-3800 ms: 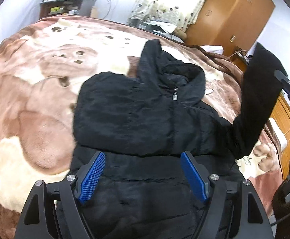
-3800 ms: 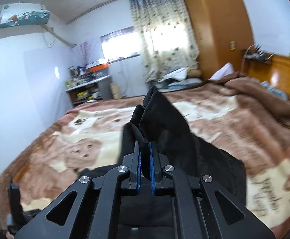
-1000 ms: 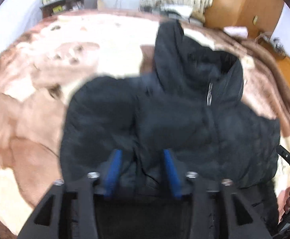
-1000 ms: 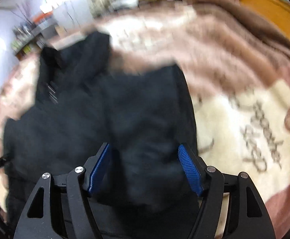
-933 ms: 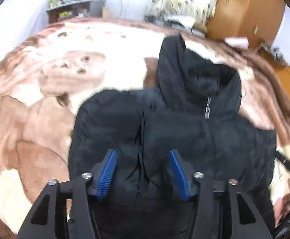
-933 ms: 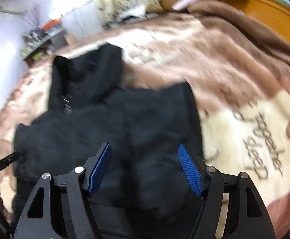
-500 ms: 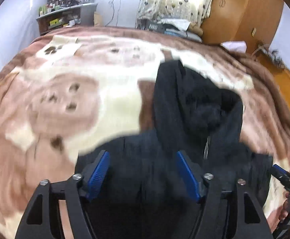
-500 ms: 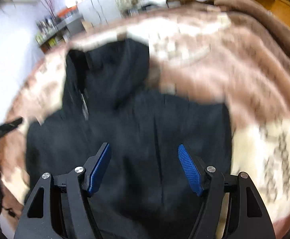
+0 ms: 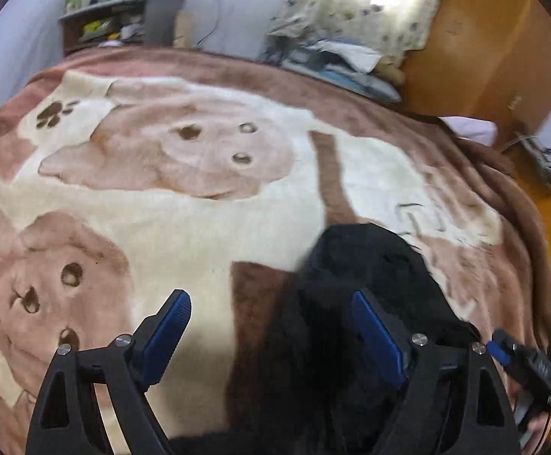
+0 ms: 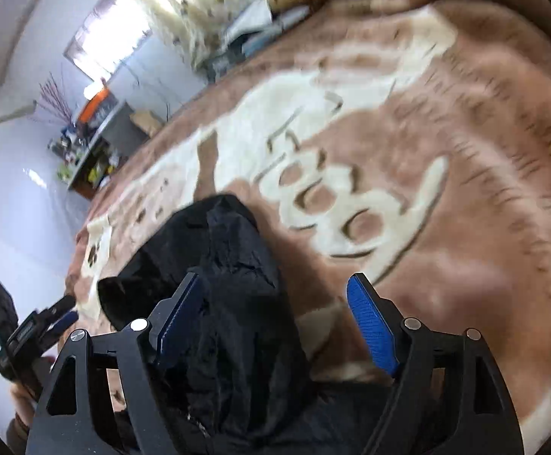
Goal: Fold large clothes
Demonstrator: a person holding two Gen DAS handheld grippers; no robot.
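Black jacket [image 9: 370,303] flat on bear-print blanket [image 9: 199,204], hood end pointing toward far edge. Left gripper [image 9: 271,335] spread, just widened, nothing between pads; hood under its right pad. Right gripper [image 10: 275,328] spread, just widened, hood below, nearer.

Both grippers have advanced from over the body of the black jacket [image 9: 366,303] toward its hood end, so the bear-print blanket [image 9: 199,212] now fills most of each view. The left gripper [image 9: 271,333] and the right gripper [image 10: 275,322] have just been opening, their jaws wider than before, pads clear of the fabric.
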